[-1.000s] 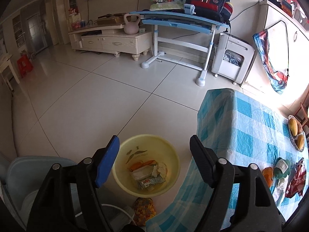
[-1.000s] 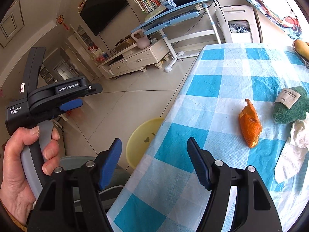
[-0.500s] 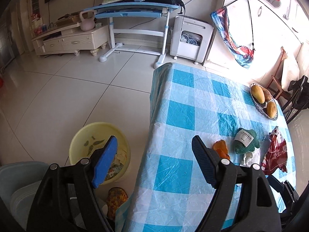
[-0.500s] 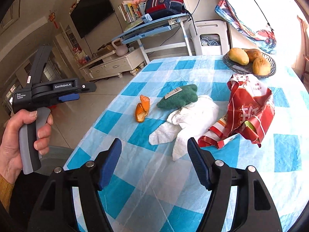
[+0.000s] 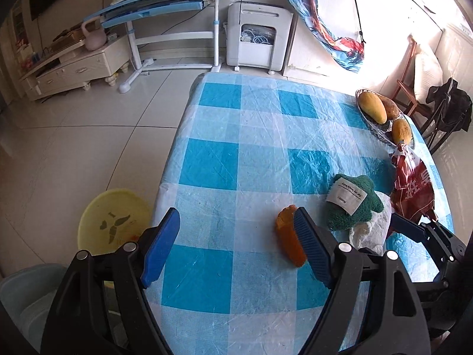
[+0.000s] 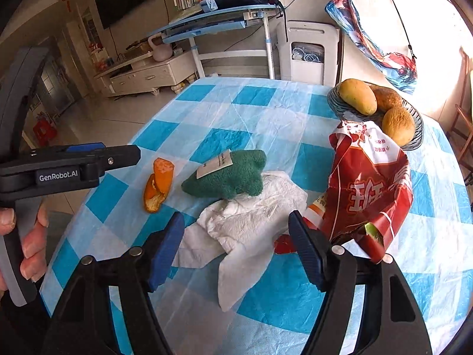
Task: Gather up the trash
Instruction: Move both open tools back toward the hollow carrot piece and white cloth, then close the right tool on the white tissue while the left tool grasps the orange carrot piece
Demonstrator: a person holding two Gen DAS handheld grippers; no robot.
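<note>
On the floor at the left, a yellow basin (image 5: 113,219) beside the checked table (image 5: 236,153) already shows some scraps inside, suggesting the clearing is partly done. The left gripper (image 5: 236,248) hangs released and empty over the table's near edge, an orange peel (image 5: 288,236) lying just beside its right finger. To the right, a green sponge (image 6: 227,174) rests against a crumpled white tissue (image 6: 251,216); the right gripper (image 6: 236,248), jaws spread and empty, hovers with that tissue between its fingers. Farther right, a torn red wrapper (image 6: 369,183) stands near the fruit bowl (image 6: 414,118). Peel, tissue and wrapper appear left to collect.
</note>
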